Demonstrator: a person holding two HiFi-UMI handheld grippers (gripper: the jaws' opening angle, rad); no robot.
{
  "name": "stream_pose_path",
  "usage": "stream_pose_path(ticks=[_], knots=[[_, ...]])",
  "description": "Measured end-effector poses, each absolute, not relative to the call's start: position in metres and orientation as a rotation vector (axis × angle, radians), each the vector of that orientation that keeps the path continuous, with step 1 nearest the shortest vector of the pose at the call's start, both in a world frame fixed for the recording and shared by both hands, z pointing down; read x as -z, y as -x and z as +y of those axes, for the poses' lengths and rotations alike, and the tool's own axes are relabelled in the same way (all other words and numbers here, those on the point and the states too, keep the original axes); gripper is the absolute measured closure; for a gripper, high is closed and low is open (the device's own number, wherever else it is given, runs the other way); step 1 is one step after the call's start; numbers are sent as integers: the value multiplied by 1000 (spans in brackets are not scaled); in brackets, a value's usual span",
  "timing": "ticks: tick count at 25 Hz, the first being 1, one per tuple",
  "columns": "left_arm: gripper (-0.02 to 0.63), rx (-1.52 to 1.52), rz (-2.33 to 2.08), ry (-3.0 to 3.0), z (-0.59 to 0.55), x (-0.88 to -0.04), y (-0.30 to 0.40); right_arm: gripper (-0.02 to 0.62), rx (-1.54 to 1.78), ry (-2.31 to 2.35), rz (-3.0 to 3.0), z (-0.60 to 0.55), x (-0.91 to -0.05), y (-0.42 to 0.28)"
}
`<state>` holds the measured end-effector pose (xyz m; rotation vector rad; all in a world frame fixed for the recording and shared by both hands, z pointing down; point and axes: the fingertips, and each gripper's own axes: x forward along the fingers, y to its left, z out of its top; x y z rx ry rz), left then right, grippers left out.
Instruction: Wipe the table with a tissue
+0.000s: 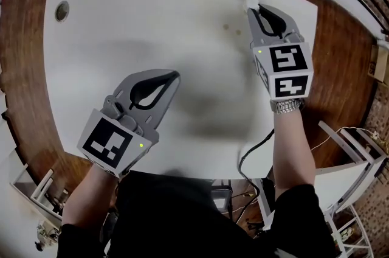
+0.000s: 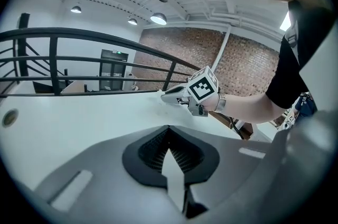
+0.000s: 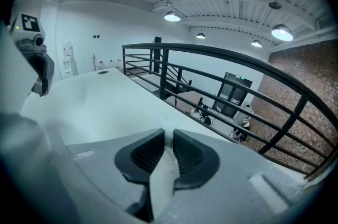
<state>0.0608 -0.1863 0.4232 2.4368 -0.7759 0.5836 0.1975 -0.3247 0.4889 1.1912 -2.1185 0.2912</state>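
In the head view, you are holding the left gripper [image 1: 174, 75] over the near part of the table [image 1: 152, 19]. Its jaws are pressing together with nothing between them. You are holding the right gripper [image 1: 251, 7] out at the far edge, and a white tissue [image 1: 248, 0] is poking out at its jaw tips, touching the table. Two faint brown spots [image 1: 231, 28] are lying just beside those jaws, on the side toward the left gripper. A round hole [image 1: 62, 10] is sitting well apart from both pairs of jaws.

In the left gripper view, the ribbed pads are meeting on nothing. Ahead of them and well apart, the right gripper [image 2: 165, 96] is pointing down at the table; its tips are too small here to make out the tissue. A railing [image 2: 79, 38] is running beyond.

In the right gripper view, the jaws are standing narrow, pinching a white strip of tissue [image 3: 167, 157] between the pads. The left gripper is showing well off to the jaws' left.
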Motion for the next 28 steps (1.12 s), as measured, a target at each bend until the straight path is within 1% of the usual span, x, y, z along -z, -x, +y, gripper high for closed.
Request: stream_pose_path(ticks=[28], knots=[[594, -585, -761, -2441, -177, -426, -58, 561, -421, -1054, -2120, -306, -507, -190]])
